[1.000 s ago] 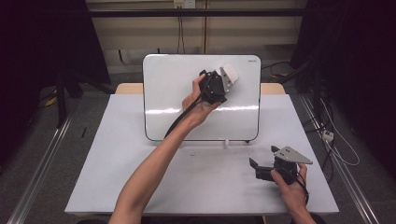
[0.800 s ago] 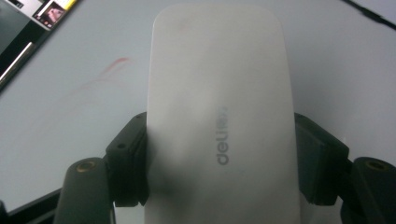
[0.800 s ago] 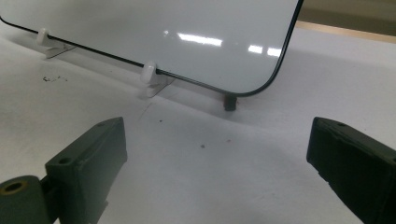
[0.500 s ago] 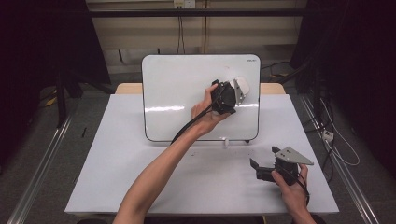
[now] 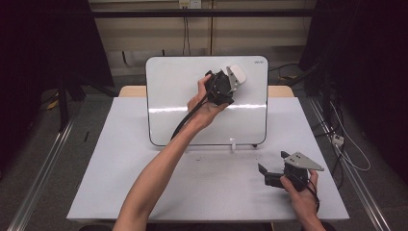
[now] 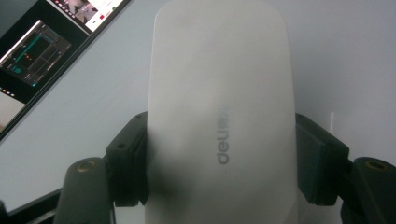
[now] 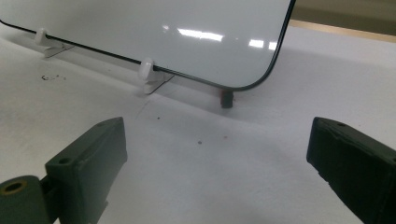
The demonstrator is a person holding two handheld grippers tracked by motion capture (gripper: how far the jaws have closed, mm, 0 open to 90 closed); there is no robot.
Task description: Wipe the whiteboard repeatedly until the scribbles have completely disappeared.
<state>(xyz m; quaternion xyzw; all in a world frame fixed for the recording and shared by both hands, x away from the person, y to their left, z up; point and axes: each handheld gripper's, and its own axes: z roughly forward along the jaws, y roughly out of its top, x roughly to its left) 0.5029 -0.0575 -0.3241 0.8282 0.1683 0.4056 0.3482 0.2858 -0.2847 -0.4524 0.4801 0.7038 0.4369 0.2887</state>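
A white whiteboard (image 5: 183, 86) stands upright on clip feet at the back of the table. My left gripper (image 5: 230, 82) is raised in front of its upper right area, shut on a white eraser (image 5: 236, 74) marked "deli". In the left gripper view the eraser (image 6: 219, 93) sits squeezed between both pads (image 6: 128, 163), with the board (image 6: 336, 56) right behind it. My right gripper (image 5: 263, 172) rests low near the table's front right, open. In the right gripper view the right gripper (image 7: 219, 158) has nothing between its jaws and faces the board's lower corner (image 7: 261, 70).
The white tabletop (image 5: 120, 168) spreads in front of the board, with small dark specks (image 7: 51, 77) on it. White clip feet (image 7: 148, 74) hold the board's bottom edge. A small dark red stub (image 7: 226, 99) stands under its corner. Cables (image 5: 346, 139) hang off the right side.
My left gripper carried the eraser down and right across the board, then back up toward its upper right. The right gripper stayed still.
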